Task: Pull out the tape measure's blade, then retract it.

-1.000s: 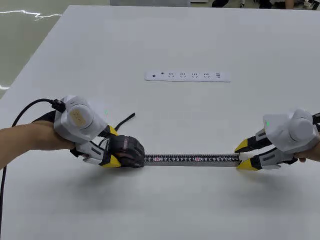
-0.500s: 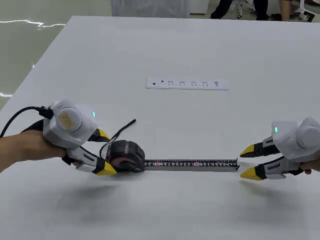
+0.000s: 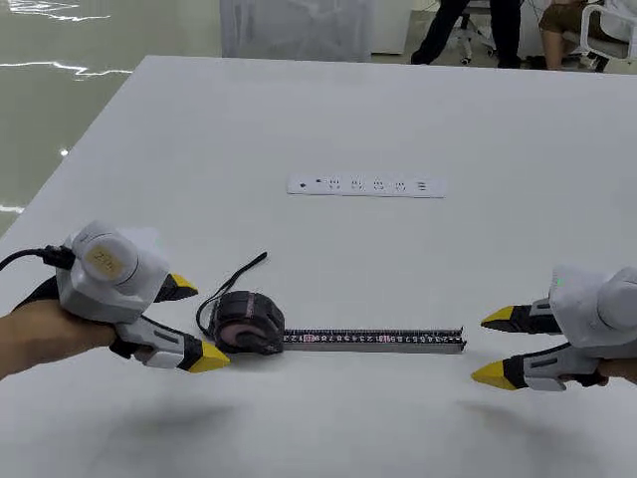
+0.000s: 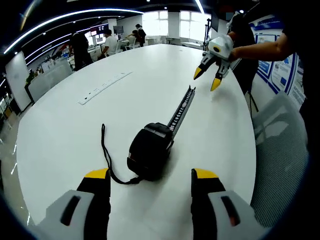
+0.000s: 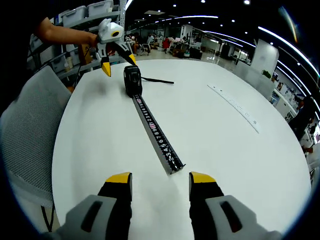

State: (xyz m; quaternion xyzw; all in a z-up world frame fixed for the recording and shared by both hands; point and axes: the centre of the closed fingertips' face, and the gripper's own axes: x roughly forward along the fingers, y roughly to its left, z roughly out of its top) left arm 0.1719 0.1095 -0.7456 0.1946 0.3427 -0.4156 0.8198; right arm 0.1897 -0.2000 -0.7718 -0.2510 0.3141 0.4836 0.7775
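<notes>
1 tape measure (image 3: pixel 246 322) on table (image 3: pixel 398 110), case just ahead of L gripper (image 3: pixel 199 321) tips, not touching; blade (image 3: pixel 373 341) out flat, end just short of R gripper (image 3: pixel 491 346). Both grippers' jaws spread wide, empty. 1 power strip (image 3: pixel 366 185) farther back. Blade printed w/ digits 1–9; case markings too small to read

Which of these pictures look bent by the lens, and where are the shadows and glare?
Left gripper view and right gripper view: fisheye, the table edge bows round. Head view: straight and sharp, soft shadows under the left gripper and right gripper, glare streaks on the floor.
</notes>
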